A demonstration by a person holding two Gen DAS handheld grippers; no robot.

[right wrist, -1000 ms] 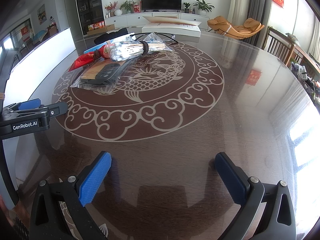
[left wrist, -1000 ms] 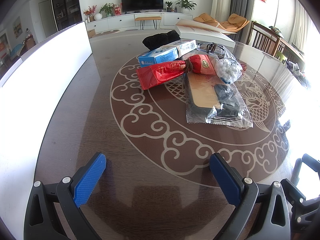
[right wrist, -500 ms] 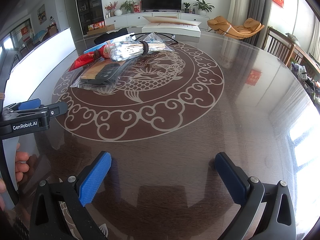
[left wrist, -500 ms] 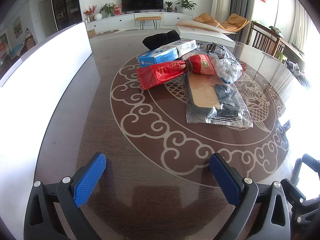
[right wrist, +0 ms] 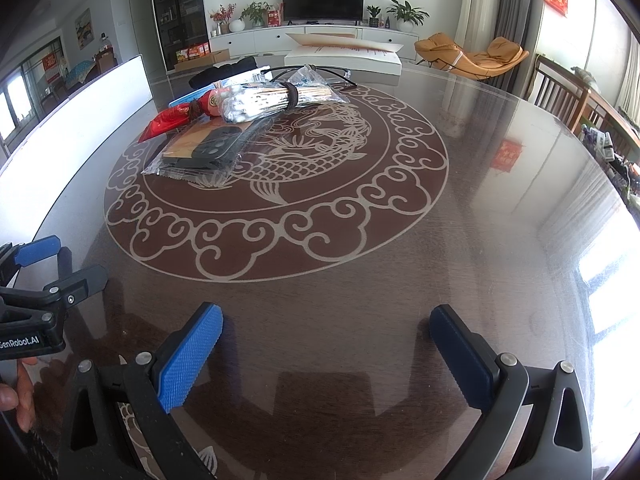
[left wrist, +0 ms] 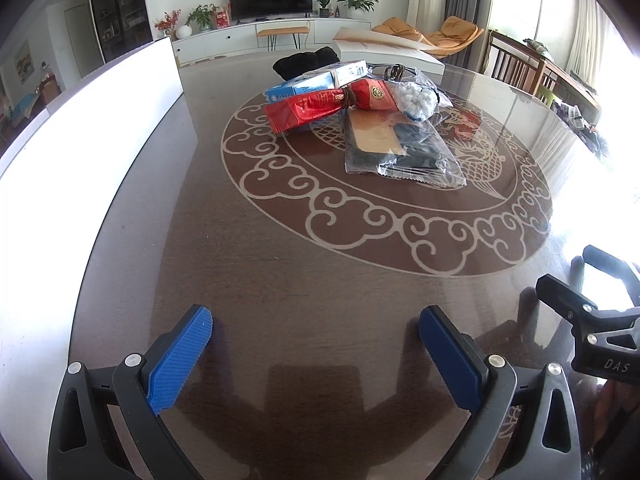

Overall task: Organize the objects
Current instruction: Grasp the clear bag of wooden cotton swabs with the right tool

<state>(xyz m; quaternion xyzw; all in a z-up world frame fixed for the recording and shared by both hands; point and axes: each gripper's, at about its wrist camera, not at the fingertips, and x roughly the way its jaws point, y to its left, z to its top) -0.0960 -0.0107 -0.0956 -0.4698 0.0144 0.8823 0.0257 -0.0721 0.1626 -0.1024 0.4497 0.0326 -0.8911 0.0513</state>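
A heap of items lies on the round table's far half. It holds a red packet (left wrist: 320, 106) (right wrist: 168, 120), a blue and white box (left wrist: 304, 86), a clear bag of cotton swabs (left wrist: 416, 98) (right wrist: 276, 96), and a clear bag with a black phone case (left wrist: 404, 148) (right wrist: 204, 148). Behind them lie a black cloth (left wrist: 306, 60) and glasses (left wrist: 390, 70). My left gripper (left wrist: 316, 344) hovers open near the front edge, well short of the heap. Just as far from it, my right gripper (right wrist: 326, 344) is open with nothing between its fingers.
The dark round table (left wrist: 280, 260) has a pale scroll and fish pattern. A white panel (left wrist: 80, 128) stands along its left side. A flat white box (right wrist: 344, 54) lies at the far edge. Wooden chairs (right wrist: 568, 96) stand to the right. A person's fingers (right wrist: 16, 396) show at bottom left.
A hand has come into the right wrist view at lower left, and the left gripper there has shifted slightly. The heap has not moved.
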